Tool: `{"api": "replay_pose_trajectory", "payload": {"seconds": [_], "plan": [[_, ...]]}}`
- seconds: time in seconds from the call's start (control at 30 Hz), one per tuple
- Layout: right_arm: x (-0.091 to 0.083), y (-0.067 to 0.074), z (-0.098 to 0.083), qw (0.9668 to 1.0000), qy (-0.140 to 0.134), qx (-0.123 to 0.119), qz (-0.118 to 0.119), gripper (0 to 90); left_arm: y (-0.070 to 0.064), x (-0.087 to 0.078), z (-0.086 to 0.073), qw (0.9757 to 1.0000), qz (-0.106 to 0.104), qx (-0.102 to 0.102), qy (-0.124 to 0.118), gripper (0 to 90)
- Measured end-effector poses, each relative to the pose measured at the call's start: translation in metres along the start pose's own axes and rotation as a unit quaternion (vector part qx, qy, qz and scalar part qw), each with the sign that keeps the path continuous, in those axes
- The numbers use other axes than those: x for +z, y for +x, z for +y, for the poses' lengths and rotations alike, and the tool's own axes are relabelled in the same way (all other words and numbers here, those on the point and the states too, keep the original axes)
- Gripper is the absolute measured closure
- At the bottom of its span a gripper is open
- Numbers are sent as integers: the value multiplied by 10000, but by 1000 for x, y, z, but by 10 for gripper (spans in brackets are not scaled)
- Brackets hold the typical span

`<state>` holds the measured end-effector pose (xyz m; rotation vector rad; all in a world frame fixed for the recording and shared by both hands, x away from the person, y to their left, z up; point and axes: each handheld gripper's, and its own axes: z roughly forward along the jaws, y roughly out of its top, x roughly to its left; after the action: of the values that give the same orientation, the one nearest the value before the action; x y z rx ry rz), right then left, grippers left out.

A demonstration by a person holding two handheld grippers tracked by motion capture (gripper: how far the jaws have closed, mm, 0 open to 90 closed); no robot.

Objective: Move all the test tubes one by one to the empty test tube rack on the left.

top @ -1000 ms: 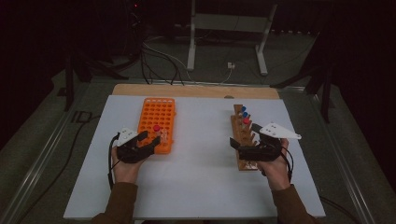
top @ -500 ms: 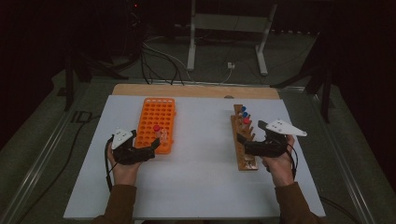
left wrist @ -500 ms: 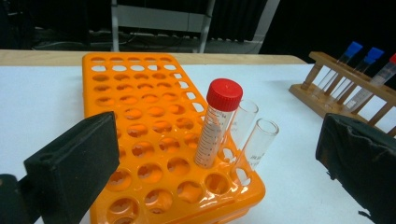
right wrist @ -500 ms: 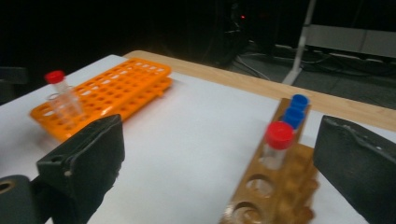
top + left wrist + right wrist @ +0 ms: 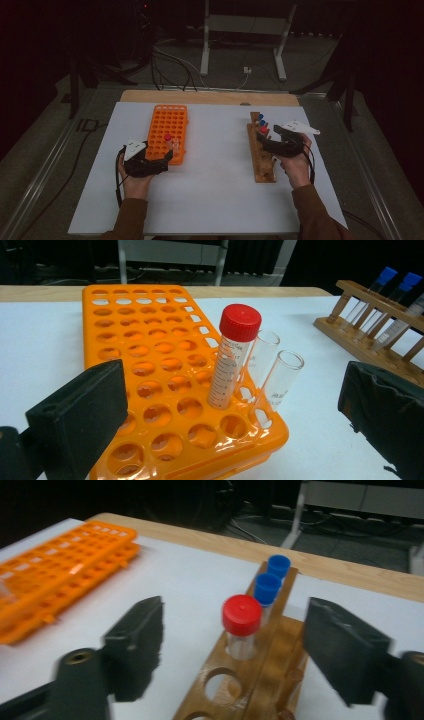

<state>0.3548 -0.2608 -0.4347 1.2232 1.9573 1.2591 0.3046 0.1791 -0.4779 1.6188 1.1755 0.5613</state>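
Tabletop (image 5: 215,200) scene of moving test tubes from a wooden rack (image 5: 261,160) at the right to an orange rack (image 5: 167,125) at the left. Partly done, by the look of it: already standing near the close corner of the orange rack, one red-capped tube (image 5: 234,360) and two clear uncapped tubes (image 5: 272,370) just beside it. Still to move: another red-capped tube (image 5: 241,622) and two blue-capped tubes (image 5: 270,587) upright in the wooden rack. Left gripper (image 5: 162,159) at the near end of the orange rack, fingers (image 5: 82,407) just opened wide and holding nothing. Right gripper (image 5: 267,142) at the wooden rack, fingers (image 5: 340,647) just closing, one on either side of its red-capped tube but not yet touching it. Hard to make out: tube contents, the small print on the tubes, and the blurred edges of the right gripper view. Cut off: the near end of the wooden rack in that view.
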Motion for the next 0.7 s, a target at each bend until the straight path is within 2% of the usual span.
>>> {"api": "replay_pose_trajectory", "payload": {"seconds": [0.13, 0.3, 0.4, 0.47, 0.57, 0.7], "plan": [[9, -1, -2, 9998, 116, -102, -90, 410, 0, -1, 0, 10000, 31, -7, -44, 6], [20, -3, -6, 9994, 307, -73, -170, 537, 1, -1, 0, 10000, 51, 15, -34, 6], [26, -3, -8, 9991, 382, -39, -206, 596, 1, -1, 0, 10000, 65, 9, -36, 6], [30, -1, -9, 9989, 422, -39, -216, 646, 0, -3, 0, 9998, 158, 39, -90, 7], [33, 2, -10, 9985, 483, -112, -250, 691, 1, -5, 1, 9997, 188, 17, -143, 7], [35, 2, -12, 9984, 461, -41, -324, 736, 2, -5, 0, 9997, 204, 11, -140, 7]]}}
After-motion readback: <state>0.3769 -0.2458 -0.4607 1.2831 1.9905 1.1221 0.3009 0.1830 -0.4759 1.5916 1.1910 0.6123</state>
